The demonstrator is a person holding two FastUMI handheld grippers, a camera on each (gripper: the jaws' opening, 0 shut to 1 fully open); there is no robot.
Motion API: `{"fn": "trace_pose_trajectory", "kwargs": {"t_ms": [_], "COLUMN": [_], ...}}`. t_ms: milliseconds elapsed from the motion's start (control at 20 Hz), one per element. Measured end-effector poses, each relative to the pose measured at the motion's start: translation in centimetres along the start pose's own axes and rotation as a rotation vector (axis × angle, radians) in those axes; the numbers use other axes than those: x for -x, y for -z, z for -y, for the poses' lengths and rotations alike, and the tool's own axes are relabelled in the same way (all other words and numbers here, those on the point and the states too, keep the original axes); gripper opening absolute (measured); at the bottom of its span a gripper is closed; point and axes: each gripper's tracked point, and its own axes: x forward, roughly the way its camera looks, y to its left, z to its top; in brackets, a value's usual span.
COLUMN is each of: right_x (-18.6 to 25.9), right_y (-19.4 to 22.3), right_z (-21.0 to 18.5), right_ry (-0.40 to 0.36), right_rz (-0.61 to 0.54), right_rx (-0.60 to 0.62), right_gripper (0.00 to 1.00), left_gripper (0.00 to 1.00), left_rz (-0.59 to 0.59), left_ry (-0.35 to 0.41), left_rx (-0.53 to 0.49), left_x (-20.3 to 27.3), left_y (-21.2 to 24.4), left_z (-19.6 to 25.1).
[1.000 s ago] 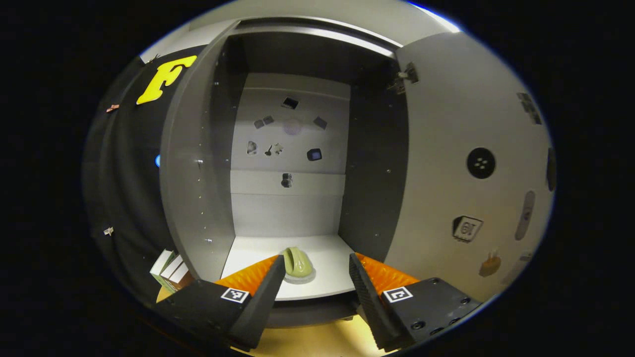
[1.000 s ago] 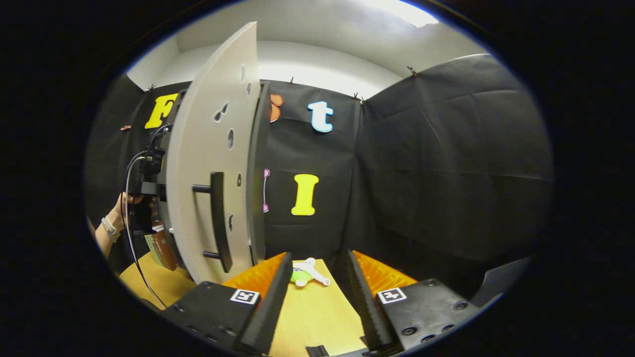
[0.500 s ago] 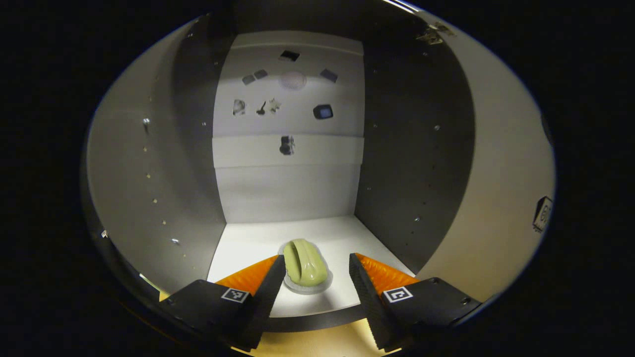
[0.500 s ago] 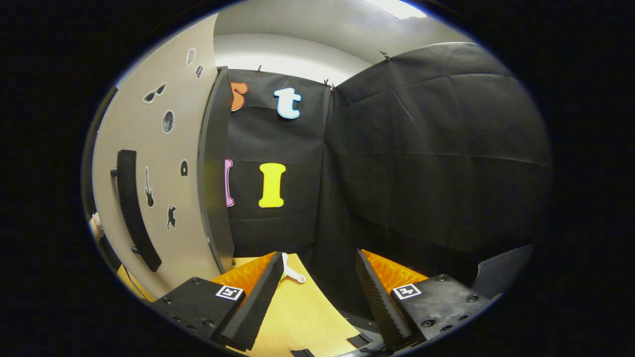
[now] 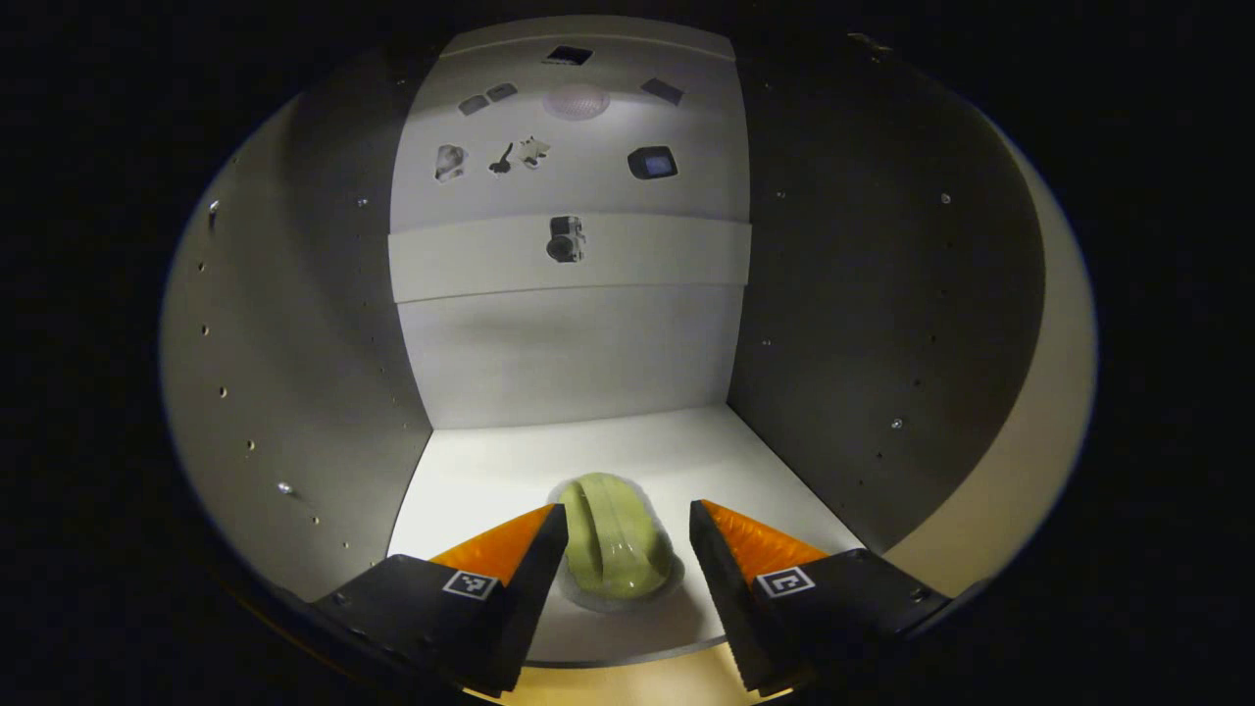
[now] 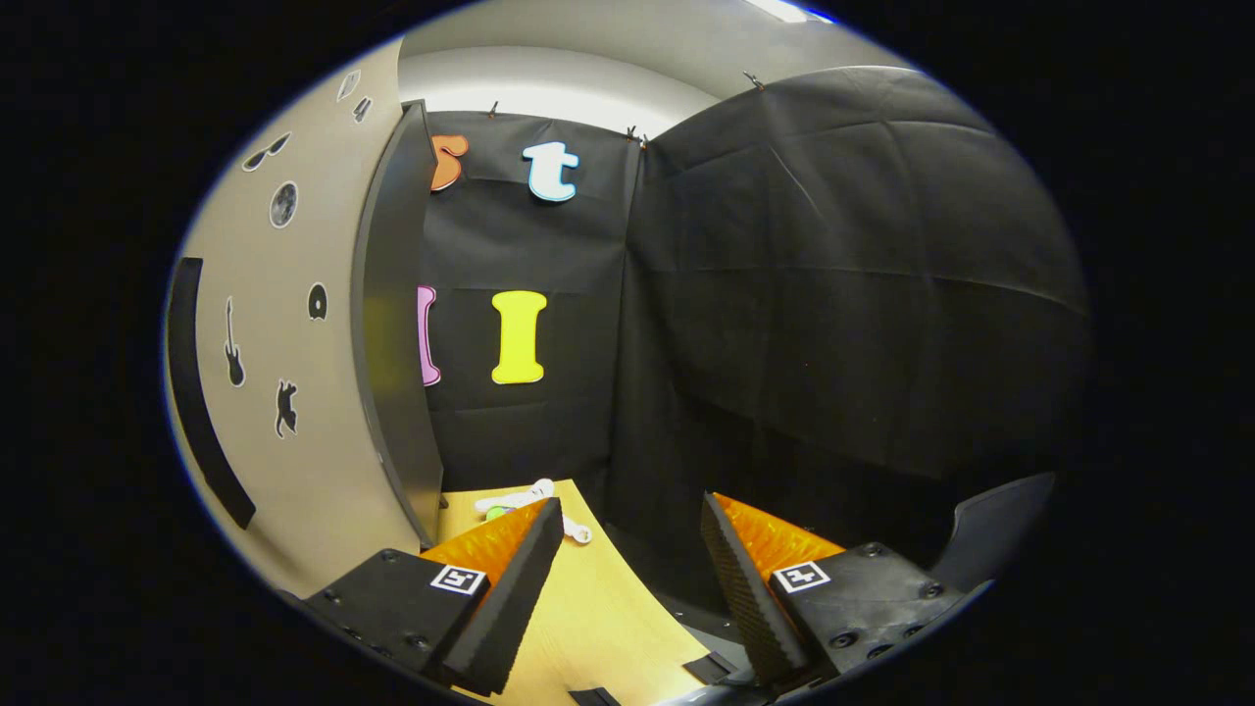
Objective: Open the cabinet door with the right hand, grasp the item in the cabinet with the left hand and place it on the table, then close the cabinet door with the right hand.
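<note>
While a pale green item lies on the cabinet's white shelf, the left hand-held gripper reaches in, released, one finger on each side of it without touching. Well apart, the right hand-held gripper hangs released over the worktop beside the open cabinet door.

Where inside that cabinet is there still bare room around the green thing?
The cabinet floor is bare behind the green item, up to the back wall, and beside it toward both side walls. It is crowded in front, where the left gripper has open fingers flanking the item.
</note>
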Motion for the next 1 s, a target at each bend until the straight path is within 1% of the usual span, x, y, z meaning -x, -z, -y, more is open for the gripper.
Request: {"fn": "trace_pose_trajectory", "kwargs": {"t_ms": [200, 300, 400, 450, 500, 600, 700, 850, 1000], "right_x": [-0.5, -0.6, -0.8, -0.8, -0.9, -0.9, -1.1, -1.4, -1.3], "right_y": [0.1, 0.3, 0.4, 0.6, 0.8, 1.2, 1.6, 1.5, 1.4], "right_z": [0.3, 0.4, 0.5, 0.3, 0.2, 0.2, -0.1, -1.0, -1.3], "right_ry": [-0.001, -0.002, 0.000, -0.004, -0.013, -0.025, -0.037, -0.052, -0.063], "right_rz": [-0.010, -0.023, -0.030, -0.039, -0.047, -0.067, -0.079, -0.079, -0.076], "right_rx": [-0.033, -0.051, -0.064, -0.073, -0.083, -0.093, -0.091, -0.073, -0.080], "right_gripper": [0.90, 0.90, 0.91, 0.90, 0.91, 0.92, 0.92, 0.92, 0.92], "left_gripper": [0.79, 0.78, 0.75, 0.67, 0.64, 0.49, 0.27, 0.24, 0.21], "left_rz": [-0.024, -0.040, -0.055, -0.059, -0.053, -0.035, -0.044, -0.038, -0.047], "left_ry": [-0.009, -0.028, -0.042, -0.051, -0.053, -0.056, -0.059, -0.072, -0.109], "left_rx": [0.005, 0.038, 0.073, 0.085, 0.089, 0.078, 0.071, 0.088, 0.106], "left_x": [-1.7, -2.4, -3.0, -3.1, -3.2, -3.3, -3.2, -3.0, -2.1], "left_y": [0.6, 1.1, 1.7, 1.9, 1.8, 1.3, 1.5, 1.5, 1.7], "left_z": [-0.4, -0.9, -1.3, -1.5, -1.6, -1.6, -1.6, -1.7, -2.2]}}
